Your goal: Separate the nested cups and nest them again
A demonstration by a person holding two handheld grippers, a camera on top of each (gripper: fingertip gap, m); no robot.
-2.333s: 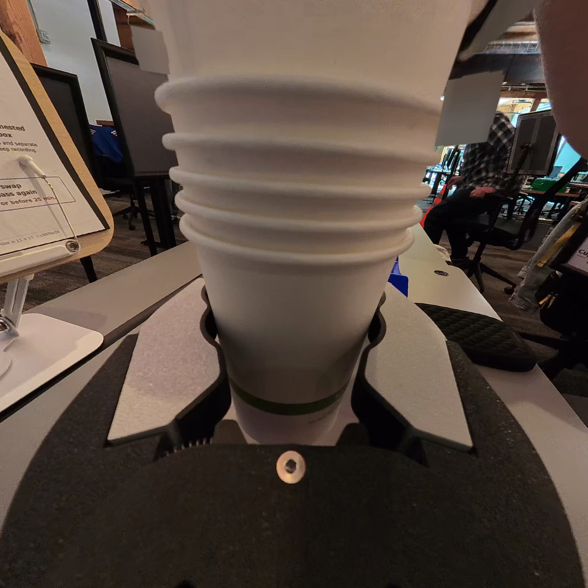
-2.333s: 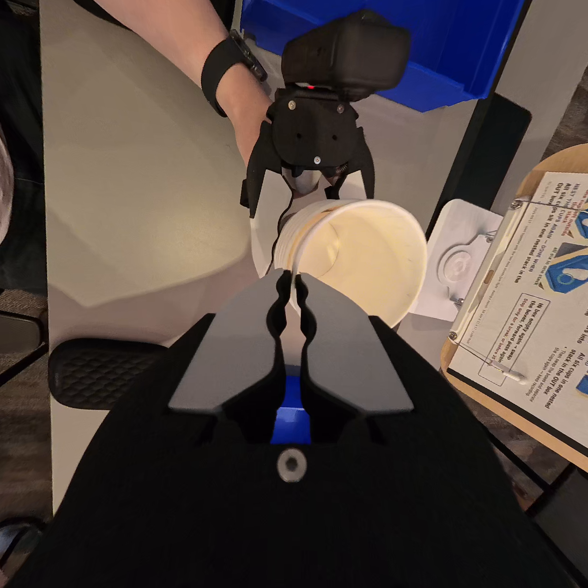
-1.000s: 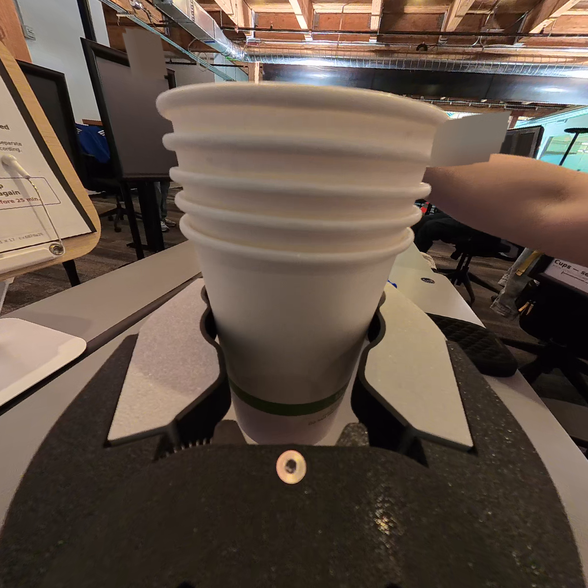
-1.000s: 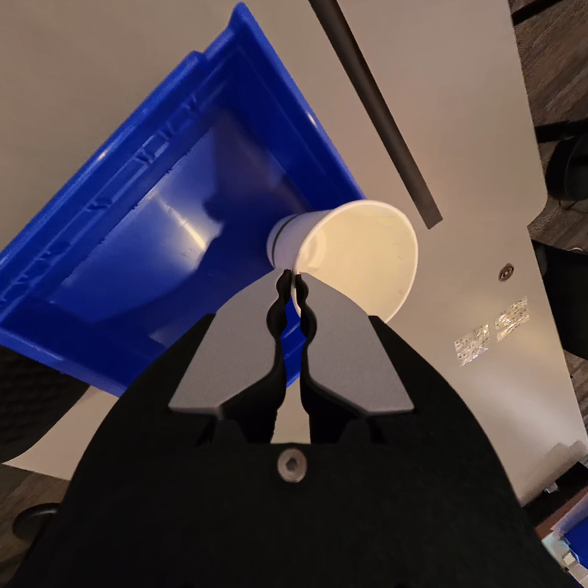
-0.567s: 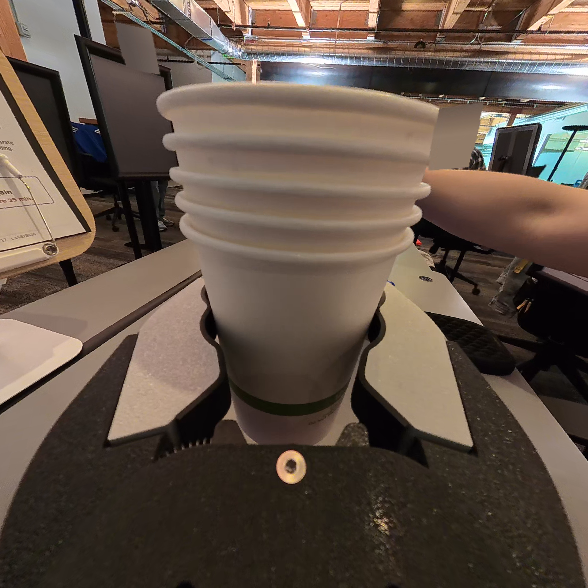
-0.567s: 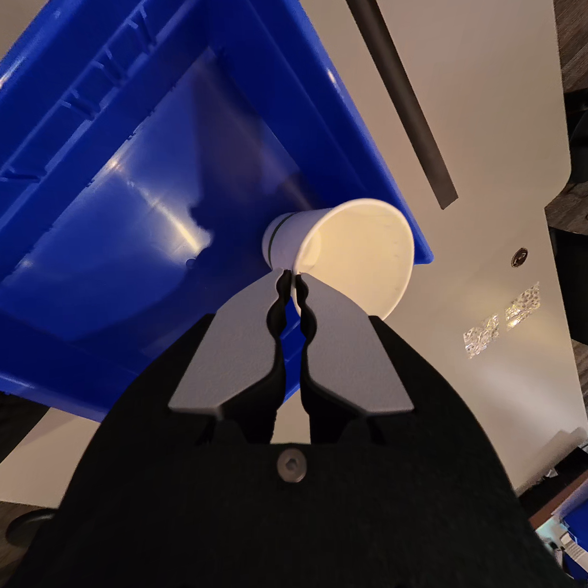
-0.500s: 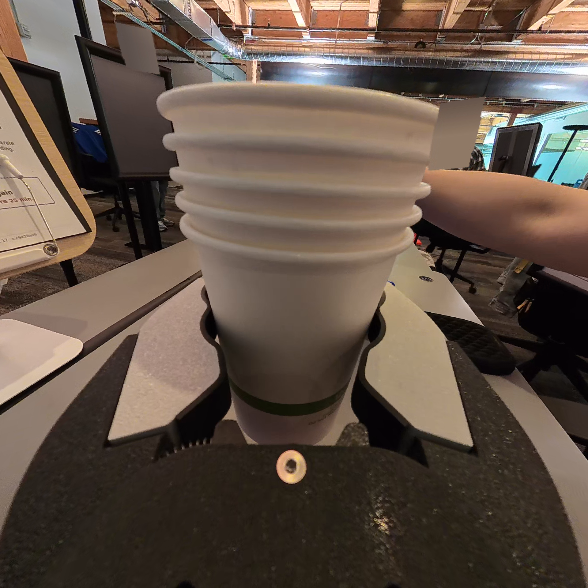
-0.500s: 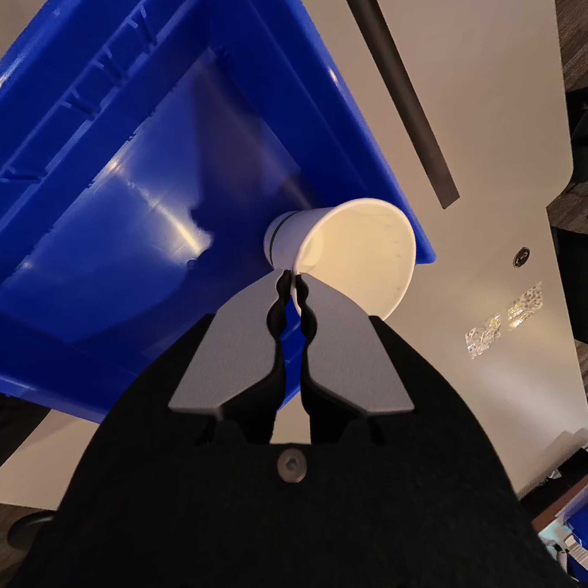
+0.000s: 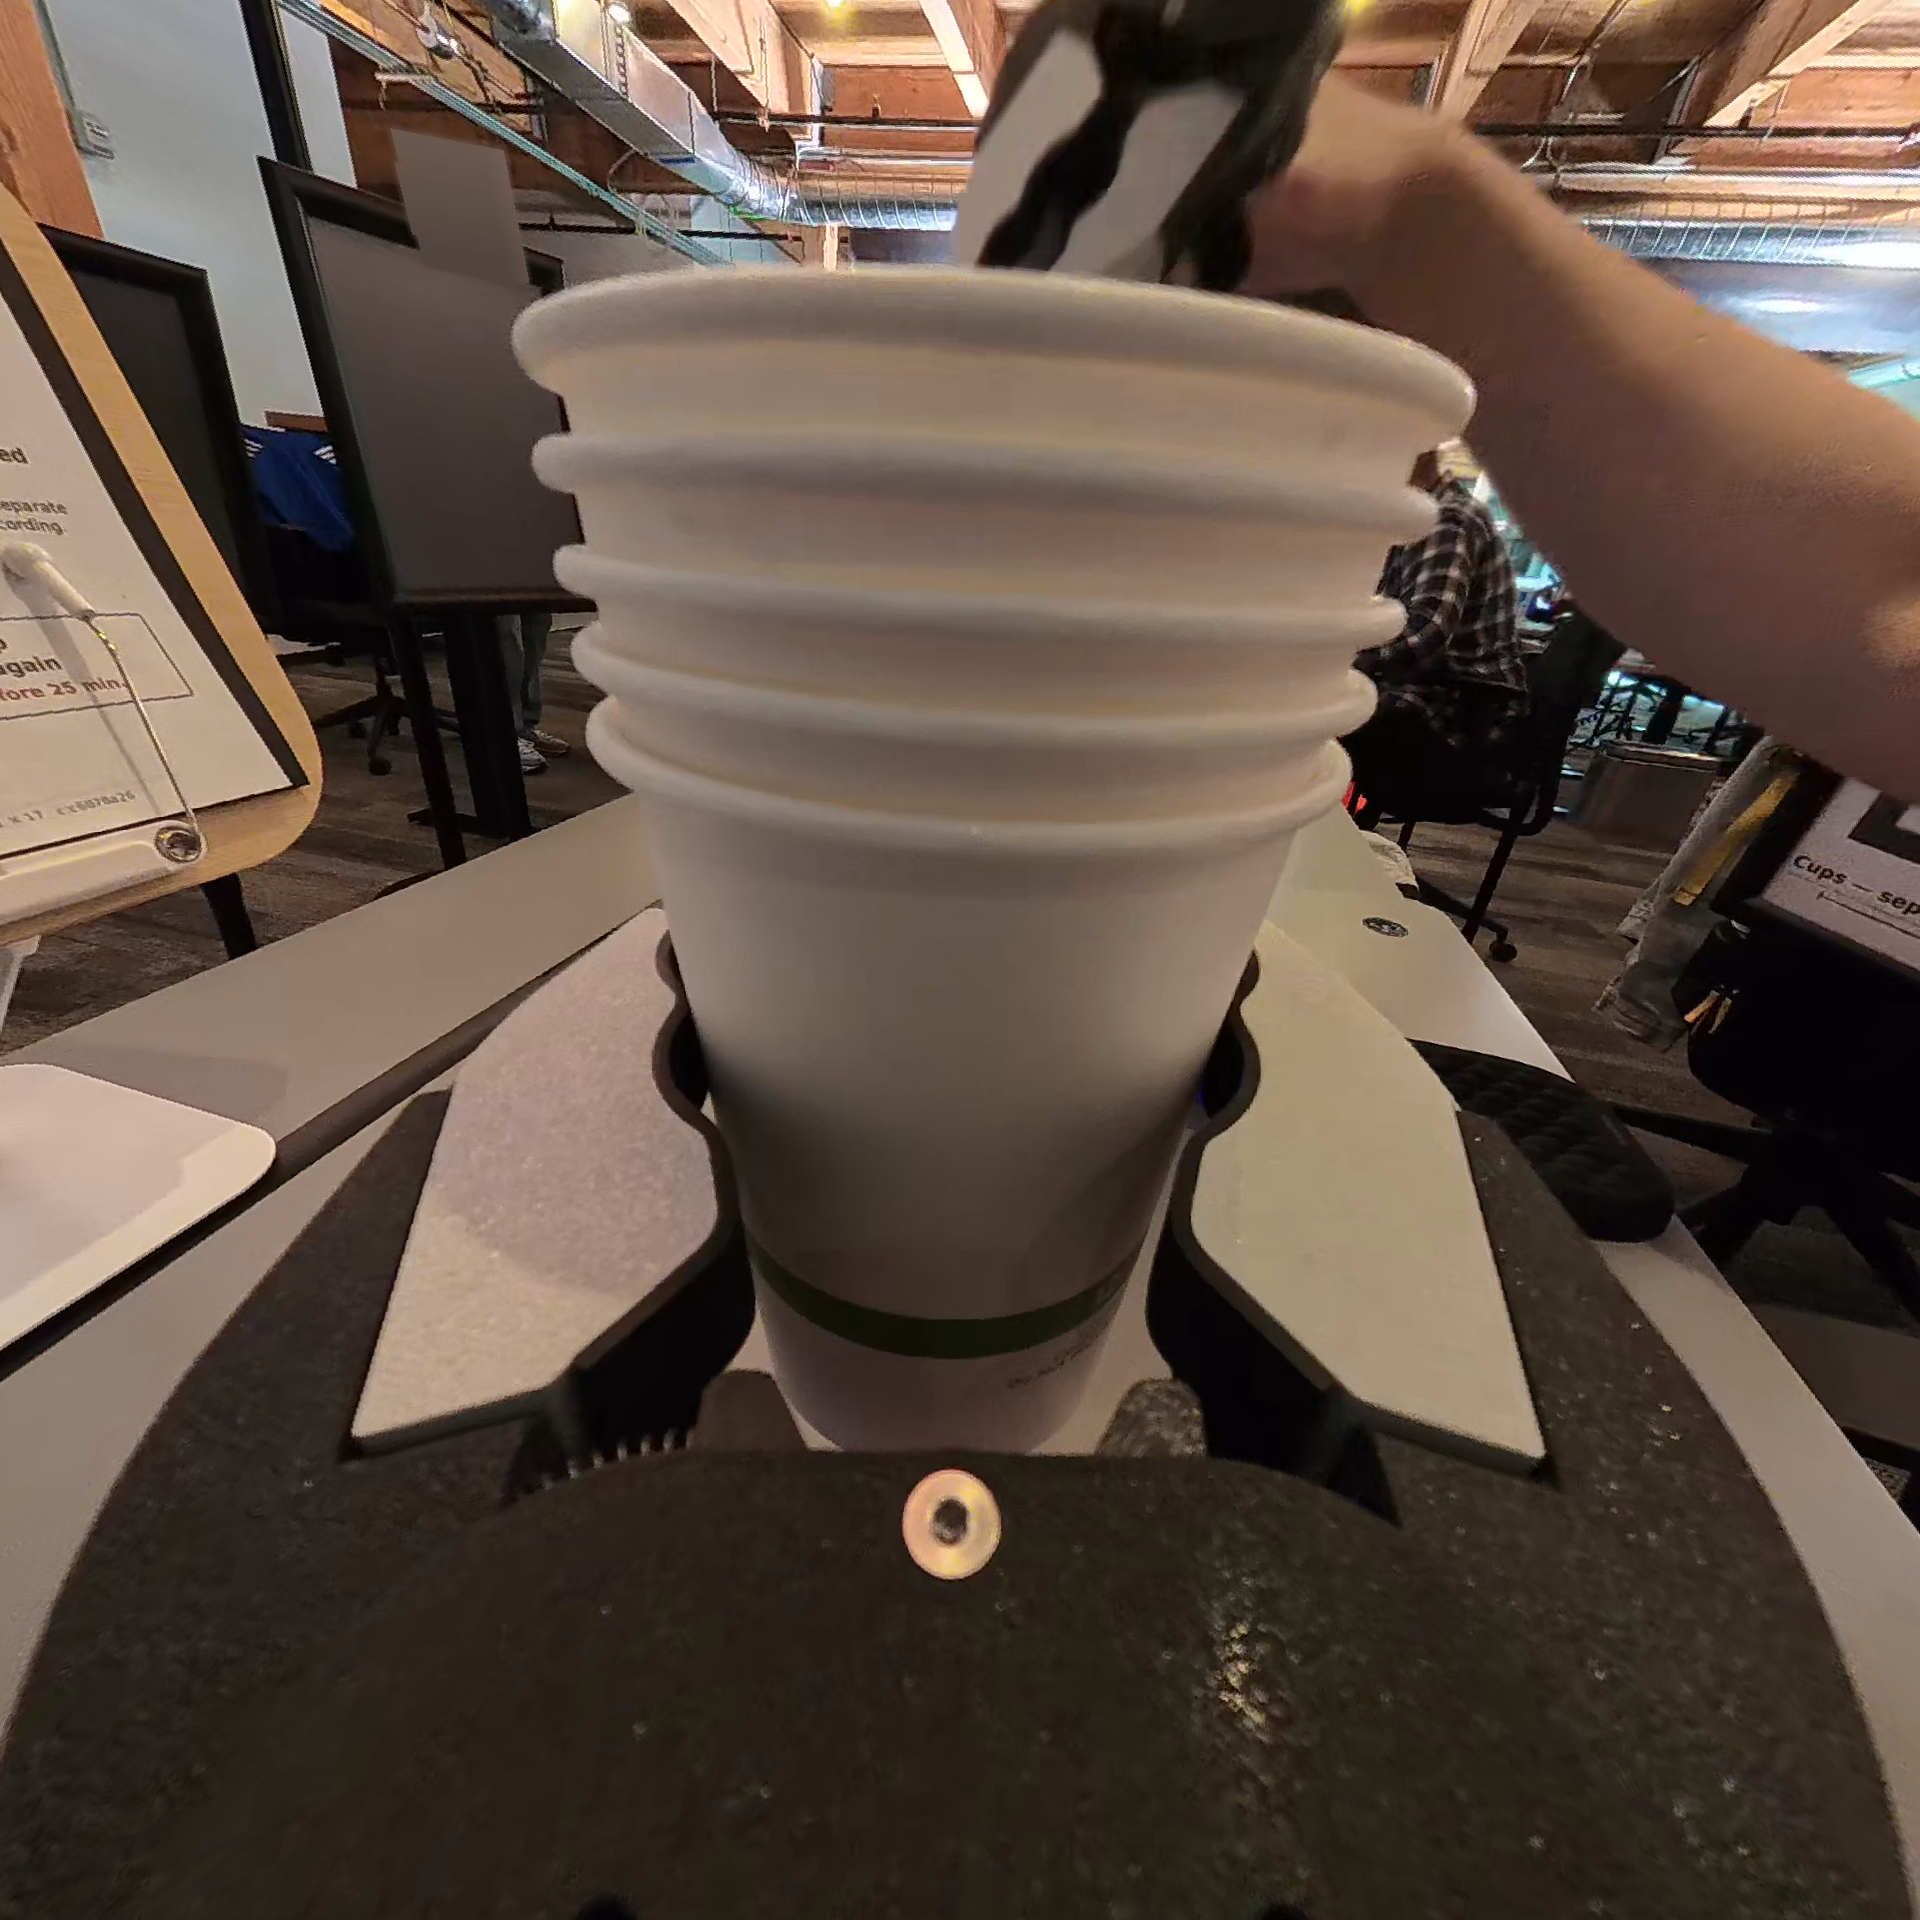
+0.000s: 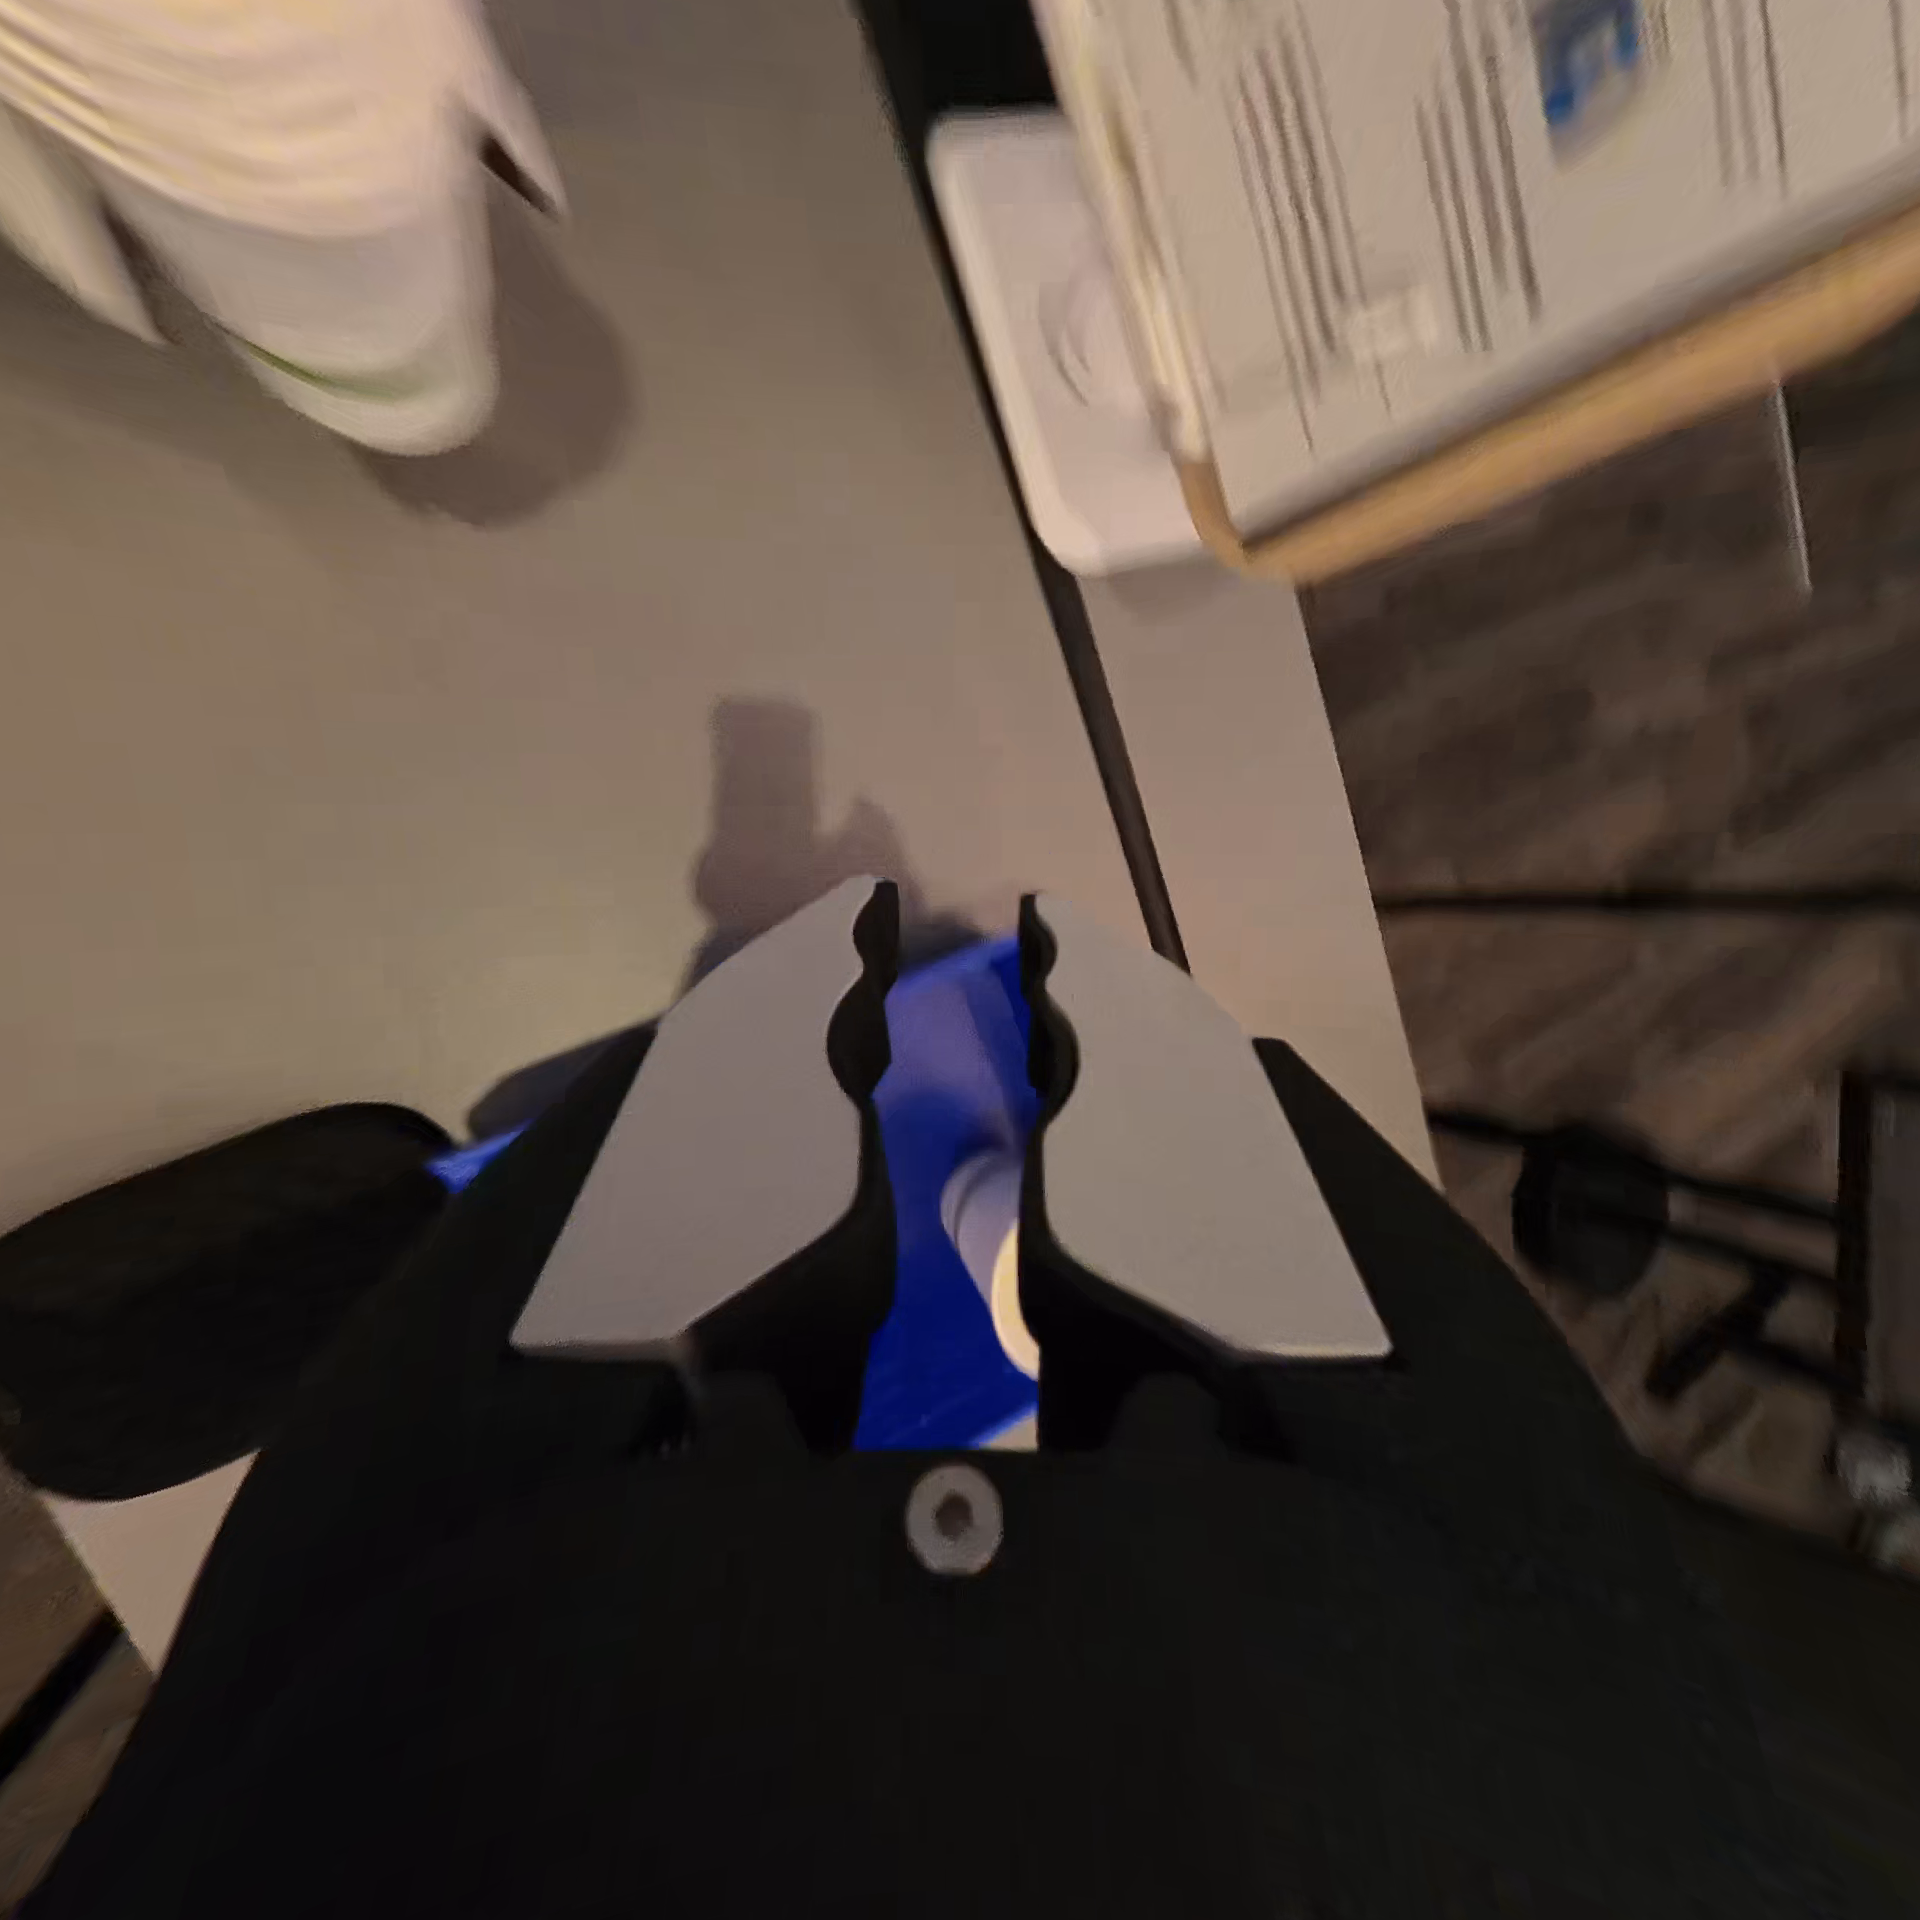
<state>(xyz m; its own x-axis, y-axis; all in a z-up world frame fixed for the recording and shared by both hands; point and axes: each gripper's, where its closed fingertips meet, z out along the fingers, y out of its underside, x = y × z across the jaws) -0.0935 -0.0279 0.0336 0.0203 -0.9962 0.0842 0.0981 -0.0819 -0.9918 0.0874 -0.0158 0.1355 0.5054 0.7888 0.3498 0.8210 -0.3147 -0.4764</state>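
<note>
Five rims showed on the stack of cups (image 9: 966, 727), which stood upright in the left tool (image 9: 951, 1195). That tool was closed on the lowest cup, its two pads pressing the wall just above the green band. The stack was held above the grey counter (image 9: 343, 1018), and in the right wrist view the same stack appeared blurred at the top left corner.

The right tool (image 10: 951, 914) was empty, with a narrow gap between its fingers. In the left wrist view it hung above the far rim of the stack, and its picture was blurred. Behind its fingers, low in the right wrist view, lay a single cup (image 10: 987, 1236) on its side in the blue bin (image 10: 935, 1351).

Several things could go wrong from here, in my judgement. The gap of the right tool looked narrow, so it might catch two rims together instead of one, and two cups would come out as one. If the cups sat tightly, the pull could drag the whole stack up out of the left tool, or the paper rim could be bent. The printed board on its stand (image 10: 1455, 260) was near, and a fast swing of the right tool might hit it.
</note>
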